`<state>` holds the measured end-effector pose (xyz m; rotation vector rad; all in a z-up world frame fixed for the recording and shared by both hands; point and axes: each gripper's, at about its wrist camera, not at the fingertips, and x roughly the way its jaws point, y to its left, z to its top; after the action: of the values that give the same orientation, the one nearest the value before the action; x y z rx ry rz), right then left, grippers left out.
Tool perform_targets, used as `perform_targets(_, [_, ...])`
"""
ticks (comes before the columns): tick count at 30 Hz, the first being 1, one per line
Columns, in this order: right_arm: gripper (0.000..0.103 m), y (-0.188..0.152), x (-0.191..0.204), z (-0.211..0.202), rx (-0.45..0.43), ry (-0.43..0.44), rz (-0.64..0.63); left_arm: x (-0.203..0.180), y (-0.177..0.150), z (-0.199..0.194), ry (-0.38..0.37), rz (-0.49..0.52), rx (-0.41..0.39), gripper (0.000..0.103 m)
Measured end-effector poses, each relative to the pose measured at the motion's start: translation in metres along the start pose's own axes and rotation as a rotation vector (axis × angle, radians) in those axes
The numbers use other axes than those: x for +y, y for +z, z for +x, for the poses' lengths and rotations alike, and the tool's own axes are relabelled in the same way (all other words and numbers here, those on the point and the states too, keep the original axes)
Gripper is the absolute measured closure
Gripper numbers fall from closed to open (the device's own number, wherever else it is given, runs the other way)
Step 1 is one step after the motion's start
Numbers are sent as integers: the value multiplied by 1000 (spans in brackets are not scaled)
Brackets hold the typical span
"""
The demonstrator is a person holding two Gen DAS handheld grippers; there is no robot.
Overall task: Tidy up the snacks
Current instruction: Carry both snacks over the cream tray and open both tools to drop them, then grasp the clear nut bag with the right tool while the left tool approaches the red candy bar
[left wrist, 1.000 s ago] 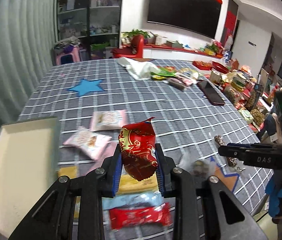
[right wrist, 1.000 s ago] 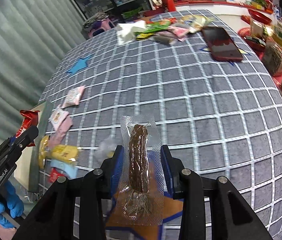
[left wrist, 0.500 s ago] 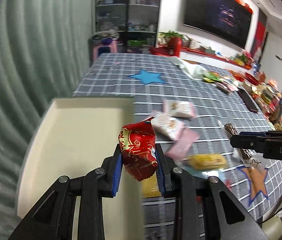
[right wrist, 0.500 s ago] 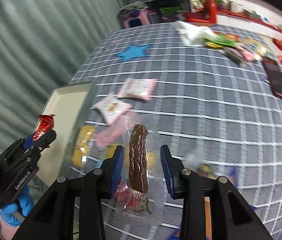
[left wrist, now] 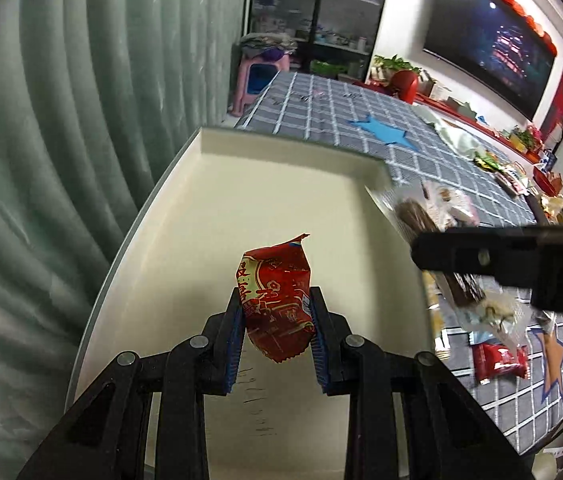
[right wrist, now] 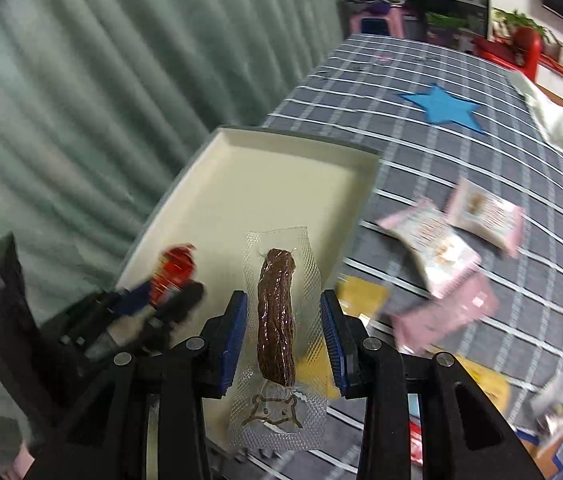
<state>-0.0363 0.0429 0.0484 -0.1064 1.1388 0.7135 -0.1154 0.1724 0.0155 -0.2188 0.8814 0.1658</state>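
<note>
My left gripper (left wrist: 275, 334) is shut on a red snack packet (left wrist: 275, 304) and holds it above the cream tray (left wrist: 241, 200), over its near half. My right gripper (right wrist: 283, 336) is shut on a clear vacuum pack with a brown sausage (right wrist: 276, 316), above the tray's (right wrist: 265, 184) right edge. In the left wrist view the right gripper's finger (left wrist: 493, 254) and the sausage pack (left wrist: 433, 240) show at the right. In the right wrist view the left gripper with the red packet (right wrist: 173, 270) shows at the left.
Pink snack packets (right wrist: 441, 244), yellow packets (right wrist: 359, 296) and a small red packet (left wrist: 499, 362) lie on the grey checked tablecloth (right wrist: 421, 128) right of the tray. A blue star (right wrist: 443, 106) marks the cloth farther off. A green curtain (left wrist: 61, 120) hangs left.
Both grippers have swung left from over the table to over the tray, each still holding its snack. The right gripper has come close to the left one.
</note>
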Motion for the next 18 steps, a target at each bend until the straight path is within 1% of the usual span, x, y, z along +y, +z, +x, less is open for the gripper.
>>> perform_targets(3, [64, 10, 9, 15, 17, 16, -6, 6, -5, 7, 3, -14, 17, 69])
perform_targets(5, [64, 16, 11, 24, 30, 28, 0, 7, -8, 11, 11, -11, 23, 60])
perform_targets(6, [64, 18, 12, 29, 38, 31, 2, 7, -9, 12, 7, -8, 23, 40])
perform_targets(7, [59, 19, 12, 33, 50, 33, 2, 6, -10, 13, 4, -7, 16, 21])
perform_targets(8, [58, 20, 12, 36, 60, 26, 3, 6, -12, 11, 3, -6, -3, 18])
perform_targets(9, [58, 19, 10, 38, 72, 13, 7, 5, -14, 7, -4, 0, -35, 18])
perform_targets(10, [50, 18, 7, 39, 80, 4, 15, 2, -14, 5, -8, 9, -49, 18])
perform_targets(11, [25, 17, 2, 38, 80, -6, 29, -2, -14, 4, -9, 24, -55, 18])
perform_targets(12, [14, 15, -1, 34, 68, -15, 39, -6, -14, 2, -4, 41, -58, 18])
perform_targets(13, [5, 13, -7, 28, 47, -31, 50, -8, -14, 0, 0, 53, -63, 18])
perform_targets(16, [5, 6, -28, 10, 20, -68, 68, -19, -15, -8, -19, 88, -77, 18])
perform_targets(18, [5, -4, -46, -4, 4, -98, 91, -33, -16, -14, -45, 128, -78, 18])
